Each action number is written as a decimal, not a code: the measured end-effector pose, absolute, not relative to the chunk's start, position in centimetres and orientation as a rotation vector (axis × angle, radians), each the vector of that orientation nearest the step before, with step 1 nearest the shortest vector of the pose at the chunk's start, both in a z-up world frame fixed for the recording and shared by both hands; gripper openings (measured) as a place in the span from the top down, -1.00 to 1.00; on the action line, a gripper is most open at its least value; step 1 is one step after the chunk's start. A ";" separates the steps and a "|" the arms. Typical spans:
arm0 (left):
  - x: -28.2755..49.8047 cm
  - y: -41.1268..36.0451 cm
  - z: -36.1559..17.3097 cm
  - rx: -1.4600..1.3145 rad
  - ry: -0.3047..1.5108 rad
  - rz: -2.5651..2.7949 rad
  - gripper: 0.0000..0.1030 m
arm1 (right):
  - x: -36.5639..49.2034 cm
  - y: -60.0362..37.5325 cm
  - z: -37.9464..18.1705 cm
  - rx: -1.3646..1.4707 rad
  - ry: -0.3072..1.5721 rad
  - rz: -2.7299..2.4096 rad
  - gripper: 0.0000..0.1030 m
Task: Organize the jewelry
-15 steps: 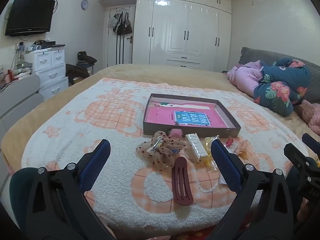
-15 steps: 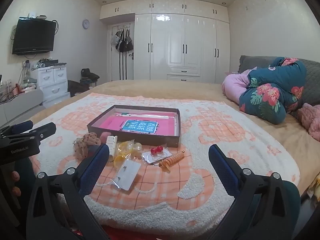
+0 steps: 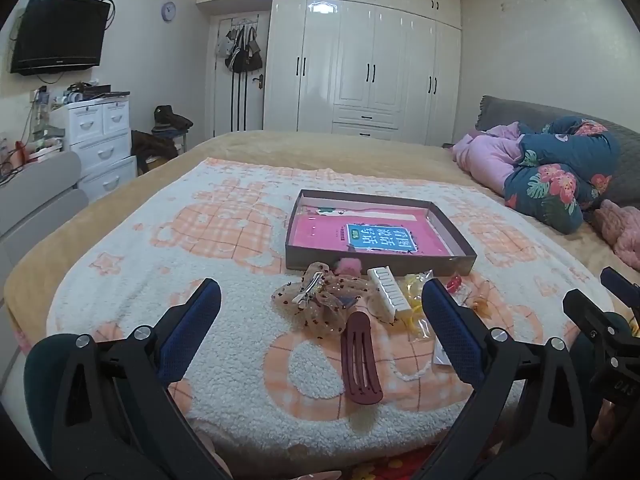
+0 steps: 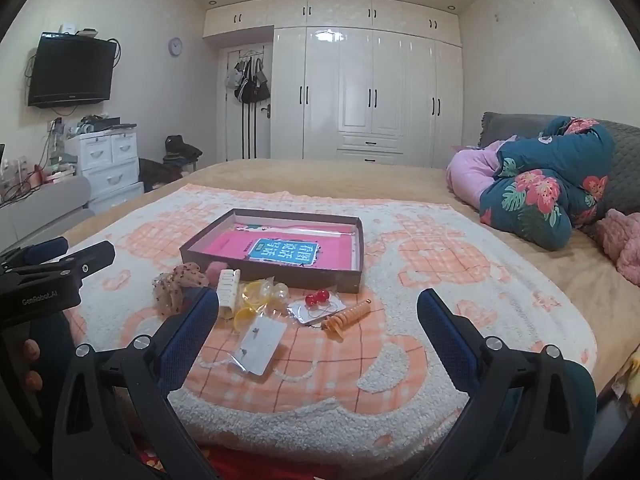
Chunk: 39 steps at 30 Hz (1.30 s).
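Note:
A shallow brown box (image 3: pixel 460 259) (image 4: pixel 272 270) with a pink lining lies on the blanket. In front of it lie a dark red hair clip (image 3: pixel 361 358), a dotted bow clip (image 3: pixel 326 300) (image 4: pixel 176 284), a white claw clip (image 3: pixel 390 294) (image 4: pixel 227 286), yellow rings in a bag (image 4: pixel 260 296), red bead earrings (image 4: pixel 317 298), an orange spiral clip (image 4: pixel 348 316) and a bagged earring card (image 4: pixel 258 340). My left gripper (image 3: pixel 320 312) is open and empty, just short of the dark red clip. My right gripper (image 4: pixel 318 320) is open and empty, just short of the card.
An orange-checked white blanket (image 3: pixel 200 272) covers a tan bed. Folded quilts (image 4: pixel 540 188) lie at the right. A white drawer unit (image 3: pixel 100 140) and a wardrobe (image 4: pixel 372 92) stand beyond the bed. My right gripper shows at the right edge of the left wrist view (image 3: pixel 608 320).
Both grippers have barely moved; the left view has shifted slightly. Nothing was taken hold of.

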State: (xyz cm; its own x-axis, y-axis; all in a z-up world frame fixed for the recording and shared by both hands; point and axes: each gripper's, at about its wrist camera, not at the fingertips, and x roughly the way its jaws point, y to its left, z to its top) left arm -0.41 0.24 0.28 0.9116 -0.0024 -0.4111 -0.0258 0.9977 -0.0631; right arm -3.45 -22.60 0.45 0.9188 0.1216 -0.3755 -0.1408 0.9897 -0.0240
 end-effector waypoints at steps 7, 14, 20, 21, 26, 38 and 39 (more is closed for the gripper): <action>-1.0 -0.7 0.5 -0.063 0.427 0.008 -0.79 | -3.2 -22.3 0.2 -0.057 0.381 0.130 -0.88; -1.6 -1.0 1.0 -0.069 0.429 0.009 -0.79 | -3.2 -22.2 0.2 -0.058 0.380 0.131 -0.88; -1.4 -0.7 1.3 -0.064 0.429 0.004 -0.79 | -3.1 -22.2 0.2 -0.057 0.381 0.136 -0.88; -1.4 -0.8 1.3 -0.065 0.430 0.003 -0.79 | -3.1 -22.2 0.2 -0.058 0.381 0.136 -0.88; -1.5 -0.8 1.3 -0.062 0.427 0.003 -0.79 | -3.2 -22.0 0.1 -0.057 0.380 0.134 -0.88; -1.2 -0.5 1.0 -0.064 0.427 0.003 -0.79 | -3.0 -22.0 0.0 -0.057 0.381 0.137 -0.88; -1.2 -0.5 1.0 -0.064 0.428 0.002 -0.79 | -3.0 -22.0 0.1 -0.057 0.381 0.137 -0.88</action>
